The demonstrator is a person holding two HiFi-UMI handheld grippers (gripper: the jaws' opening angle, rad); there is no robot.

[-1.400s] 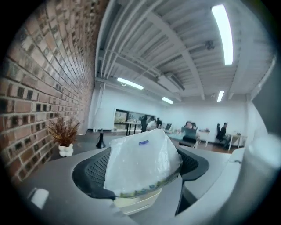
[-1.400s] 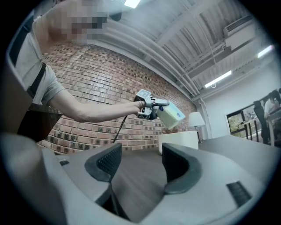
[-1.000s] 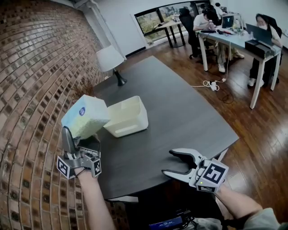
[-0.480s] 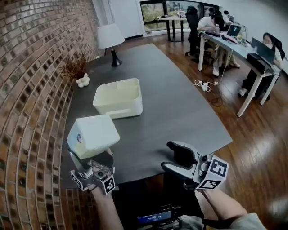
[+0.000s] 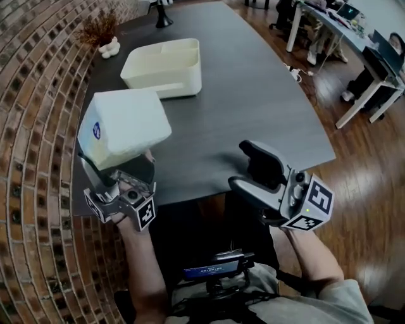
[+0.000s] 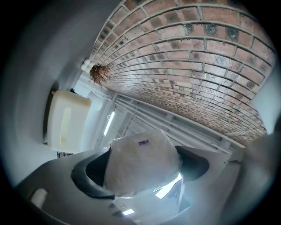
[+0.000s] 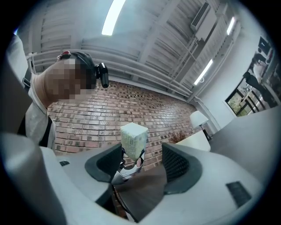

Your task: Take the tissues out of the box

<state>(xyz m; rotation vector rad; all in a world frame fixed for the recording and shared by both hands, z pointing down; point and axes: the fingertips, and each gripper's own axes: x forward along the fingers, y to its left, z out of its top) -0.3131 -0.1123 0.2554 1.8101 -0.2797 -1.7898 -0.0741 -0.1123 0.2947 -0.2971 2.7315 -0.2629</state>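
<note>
My left gripper (image 5: 119, 166) is shut on a white plastic-wrapped tissue pack (image 5: 123, 125) with a small blue label, held up over the table's near left corner. In the left gripper view the tissue pack (image 6: 142, 158) fills the space between the jaws. The cream plastic box (image 5: 163, 66) stands on the dark table (image 5: 253, 95) farther back, apart from the pack. My right gripper (image 5: 243, 166) is open at the table's near edge with nothing between its fingers. Its own view shows the tissue pack (image 7: 134, 135) some way off beyond its jaws.
A brick wall (image 5: 38, 95) runs along the left. A dried plant in a white vase (image 5: 104, 41) and a lamp base (image 5: 164, 16) stand at the table's far end. Desks with seated people (image 5: 354, 38) are at the right across a wooden floor.
My left gripper has come down and back toward me with the tissue pack, away from the cream box. The head view has tilted downward. The right gripper has stayed about where it was.
</note>
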